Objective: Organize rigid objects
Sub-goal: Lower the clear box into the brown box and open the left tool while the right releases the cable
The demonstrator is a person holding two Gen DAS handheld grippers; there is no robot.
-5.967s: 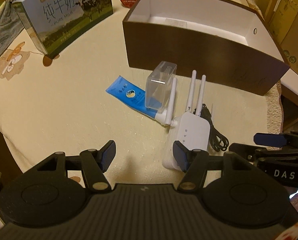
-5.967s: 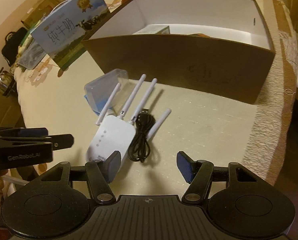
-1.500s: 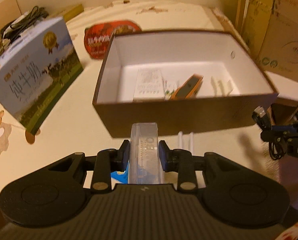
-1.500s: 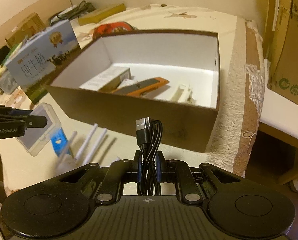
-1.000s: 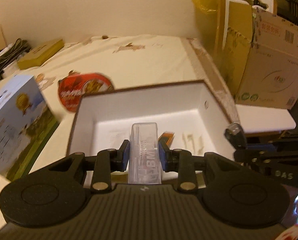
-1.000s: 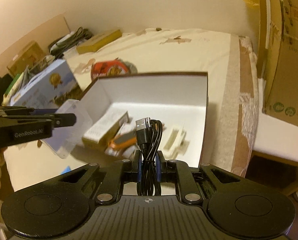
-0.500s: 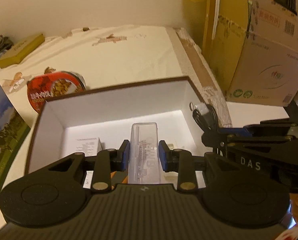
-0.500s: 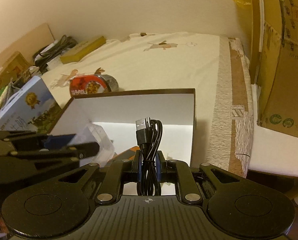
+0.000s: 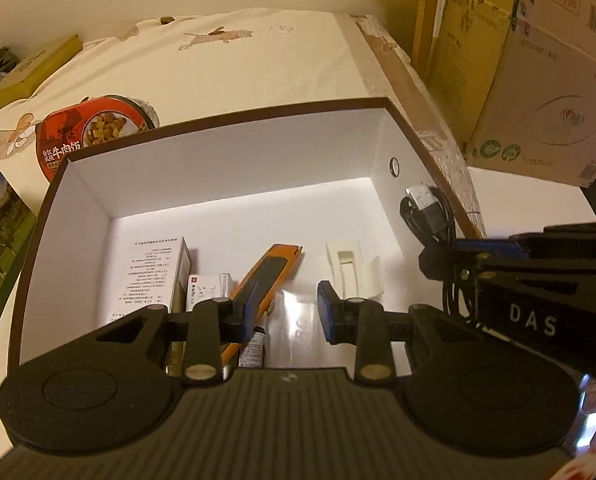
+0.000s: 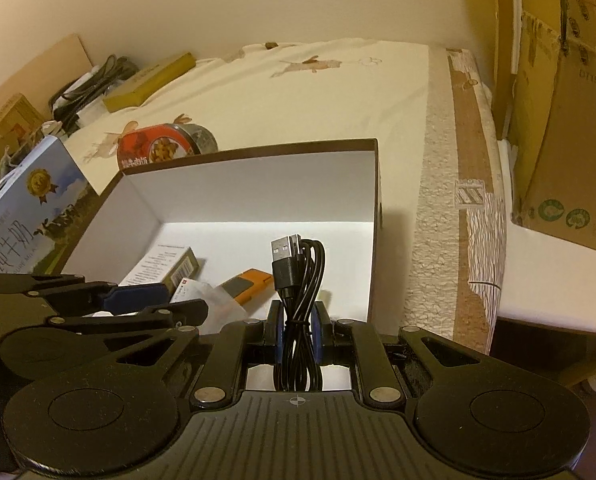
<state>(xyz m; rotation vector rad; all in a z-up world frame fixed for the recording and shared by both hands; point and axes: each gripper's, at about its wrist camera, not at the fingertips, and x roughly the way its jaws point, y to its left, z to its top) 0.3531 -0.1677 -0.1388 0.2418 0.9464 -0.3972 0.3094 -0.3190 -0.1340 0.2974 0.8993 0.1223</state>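
A brown box [image 9: 225, 118] with white inner walls lies open below both grippers. My left gripper [image 9: 285, 304] hangs over its middle with its jaws opening. The clear plastic case [image 9: 295, 320] shows blurred just below the pads, which no longer press on it. My right gripper [image 10: 296, 312] is shut on a coiled black USB cable [image 10: 298, 264], held upright over the box's right end. In the left wrist view the cable [image 9: 426, 212] sits near the right wall. A printed white carton [image 9: 153, 272], an orange utility knife [image 9: 269, 268] and a cream plastic piece [image 9: 350, 268] lie inside.
A red round food tub [image 9: 93, 132] stands behind the box, a blue milk carton box [image 10: 21, 216] at its left. Large cardboard boxes [image 9: 546, 92] stand past the table's right edge. A flat olive box [image 9: 29, 72] lies at the far left.
The left pads have parted and the clear case has slipped down from between them into the box. Both grippers have sunk closer over the box.
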